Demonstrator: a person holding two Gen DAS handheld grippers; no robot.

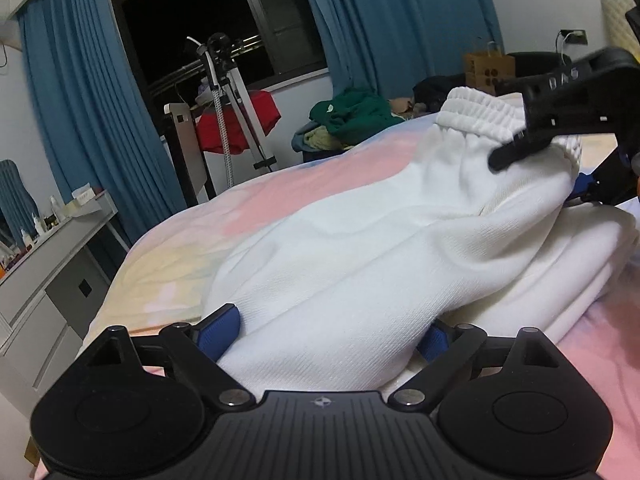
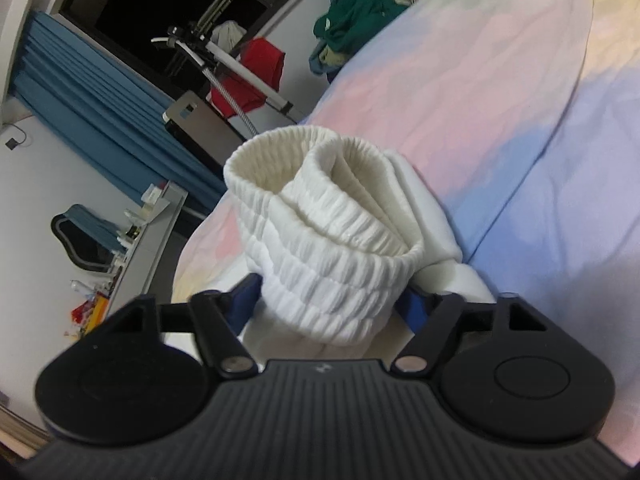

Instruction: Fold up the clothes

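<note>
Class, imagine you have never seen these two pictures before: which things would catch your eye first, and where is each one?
The white trousers dominate, heaped across the pastel bedsheet, with thick folded cloth lying between the pads of the left gripper. Their ribbed waistband bulges up between the pads of the right gripper. Behind, blue curtains frame a dark window, with a green garment piled past the bed's far edge.

The place was a home bedroom: a bed (image 1: pixel 280 184) under a pastel sheet, blue curtains (image 1: pixel 92 112) beside a dark night window (image 1: pixel 192 28), a cluttered white table (image 1: pixel 60 240), and a heap of clothes (image 1: pixel 352 116) beyond the bed.
</note>
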